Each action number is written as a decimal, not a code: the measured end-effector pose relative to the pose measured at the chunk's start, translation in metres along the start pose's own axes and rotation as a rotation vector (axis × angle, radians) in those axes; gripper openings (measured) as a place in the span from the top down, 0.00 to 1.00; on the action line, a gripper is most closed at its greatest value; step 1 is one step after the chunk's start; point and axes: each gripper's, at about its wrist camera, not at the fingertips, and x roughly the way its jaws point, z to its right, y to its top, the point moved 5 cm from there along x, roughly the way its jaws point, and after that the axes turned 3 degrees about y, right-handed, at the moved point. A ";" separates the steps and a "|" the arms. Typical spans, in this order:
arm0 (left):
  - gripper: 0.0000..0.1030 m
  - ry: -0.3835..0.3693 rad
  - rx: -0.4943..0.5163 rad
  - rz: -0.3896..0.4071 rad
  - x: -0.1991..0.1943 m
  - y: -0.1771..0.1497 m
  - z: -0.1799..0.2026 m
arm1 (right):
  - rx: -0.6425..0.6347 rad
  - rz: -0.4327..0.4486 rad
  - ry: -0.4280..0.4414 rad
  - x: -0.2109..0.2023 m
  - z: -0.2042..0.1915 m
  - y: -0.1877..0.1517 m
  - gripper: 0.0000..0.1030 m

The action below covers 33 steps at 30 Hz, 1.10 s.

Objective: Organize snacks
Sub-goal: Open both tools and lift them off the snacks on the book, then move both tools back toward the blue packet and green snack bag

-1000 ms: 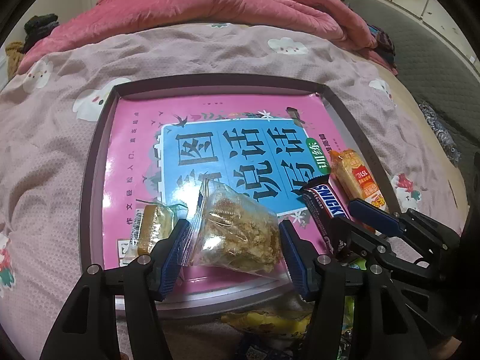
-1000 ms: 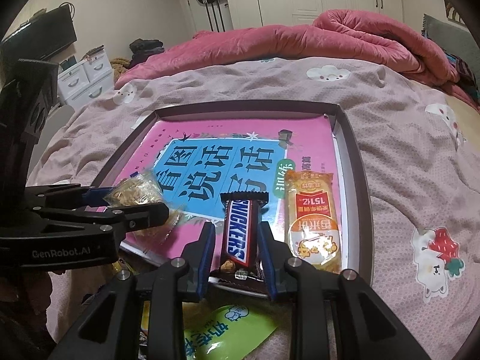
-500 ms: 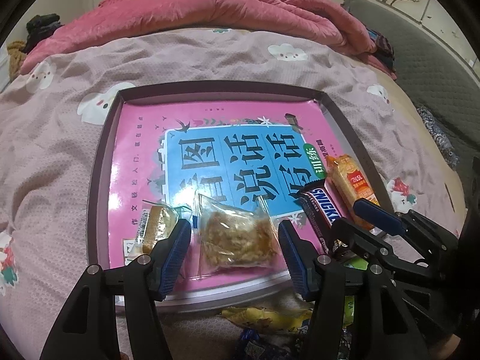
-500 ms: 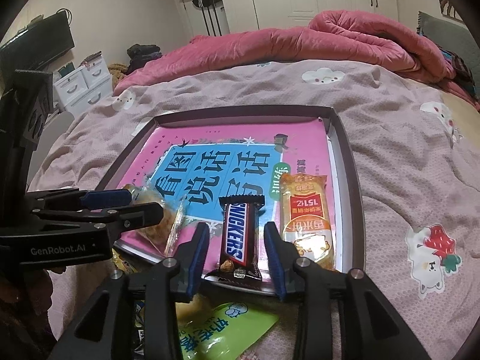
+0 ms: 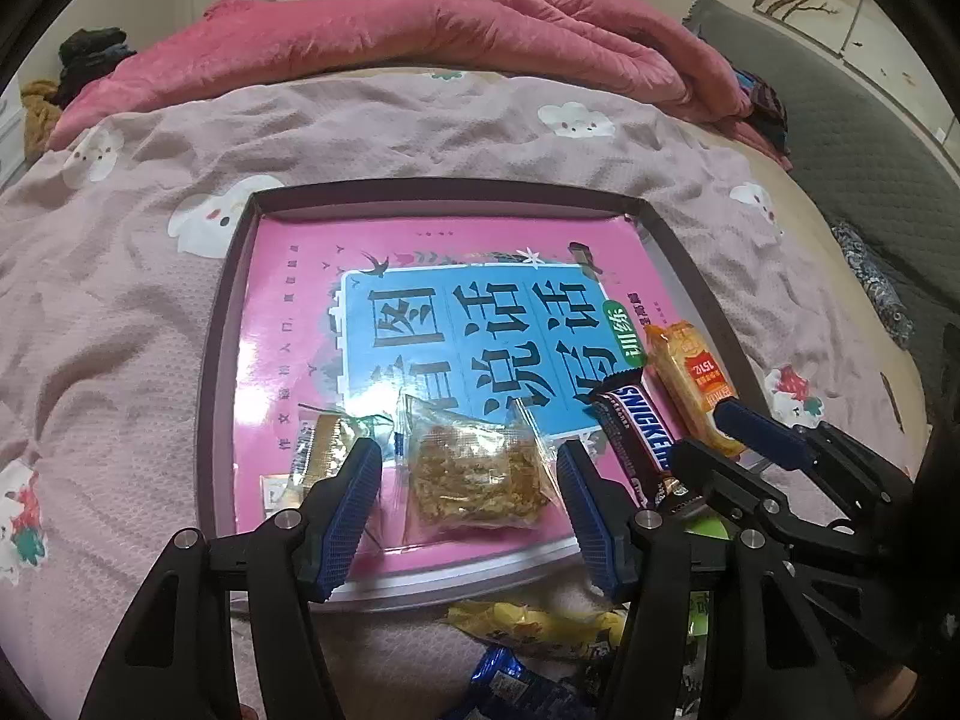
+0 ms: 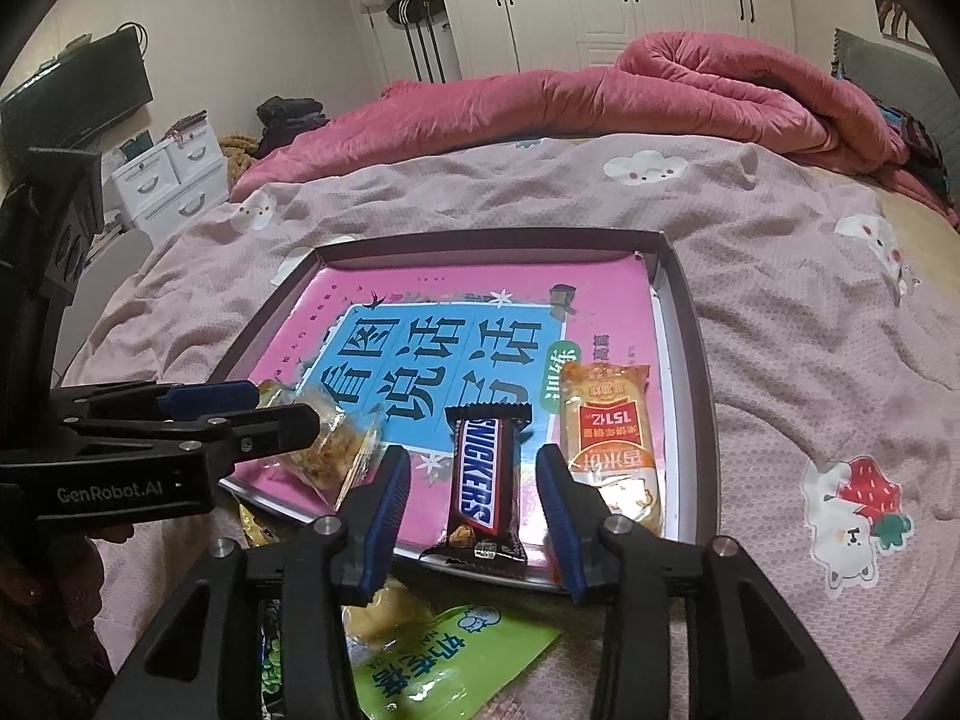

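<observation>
A dark square tray (image 5: 210,372) with a pink book sits on the bed. Near its front edge lie a clear bag of crumbly snack (image 5: 474,471) and a brown Snickers bar (image 6: 483,480). The left gripper (image 5: 468,504) has wide jaws around the bag, not touching. The right gripper (image 6: 474,510) has wide jaws around the bar.

The tray (image 5: 211,360) lies on the bed (image 5: 108,312). In it, along the near edge, four snacks lie in a row (from left to right): a small packet (image 5: 318,450), the crumb bag (image 5: 474,471), the Snickers bar (image 6: 483,480), the cracker pack (image 6: 612,438). More packets (image 6: 444,660) lie before the tray.
</observation>
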 end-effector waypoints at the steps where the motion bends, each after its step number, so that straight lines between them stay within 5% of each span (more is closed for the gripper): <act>1: 0.39 0.000 -0.002 0.002 -0.001 0.000 -0.001 | 0.000 0.005 0.002 -0.002 -0.001 0.000 0.54; 6: 0.39 0.003 -0.014 0.014 -0.009 0.000 -0.004 | -0.001 0.024 0.003 -0.010 -0.002 0.004 0.53; 9: 0.28 -0.001 -0.018 0.020 -0.013 0.000 -0.005 | -0.002 0.033 0.001 -0.014 -0.003 0.005 0.53; 33: 0.27 -0.008 -0.030 0.059 -0.050 -0.008 -0.018 | 0.006 0.061 0.005 -0.048 -0.010 -0.001 0.50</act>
